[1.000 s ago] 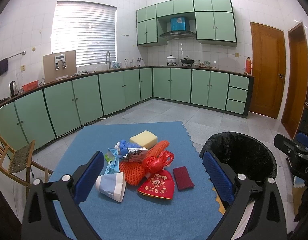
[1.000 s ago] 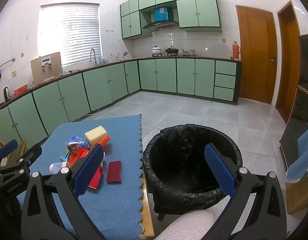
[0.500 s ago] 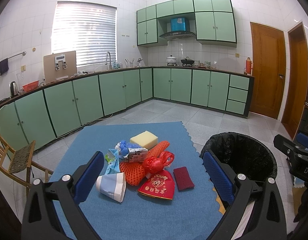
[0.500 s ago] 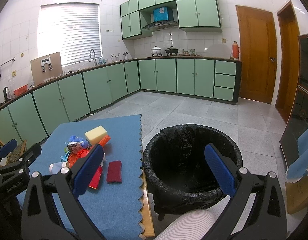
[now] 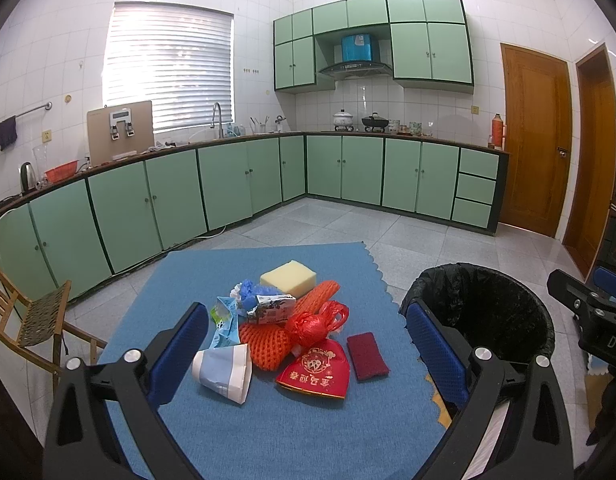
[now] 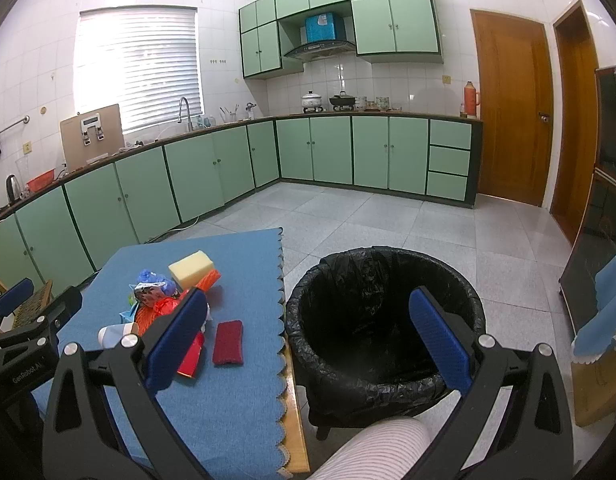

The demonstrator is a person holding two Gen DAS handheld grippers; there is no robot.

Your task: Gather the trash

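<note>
A heap of trash lies on a blue-clothed table (image 5: 300, 432): a crushed paper cup (image 5: 224, 372), orange foam net (image 5: 268, 344), red knotted bag (image 5: 317, 322), red pouch (image 5: 317, 374), dark red cloth (image 5: 367, 356), yellow sponge (image 5: 288, 278), blue scraps and a wrapper (image 5: 270, 306). A black-lined bin (image 6: 383, 316) stands right of the table; it also shows in the left wrist view (image 5: 487, 312). My left gripper (image 5: 308, 354) is open and empty, held above the near side of the heap. My right gripper (image 6: 308, 338) is open and empty above the gap between table and bin.
A wooden chair (image 5: 28, 320) stands left of the table. Green cabinets (image 5: 228, 192) run along the far walls across a tiled floor (image 6: 387, 216). A dark cabinet (image 6: 603, 220) with blue cloth is at the right. A striped sleeve (image 6: 371, 452) shows at the bottom.
</note>
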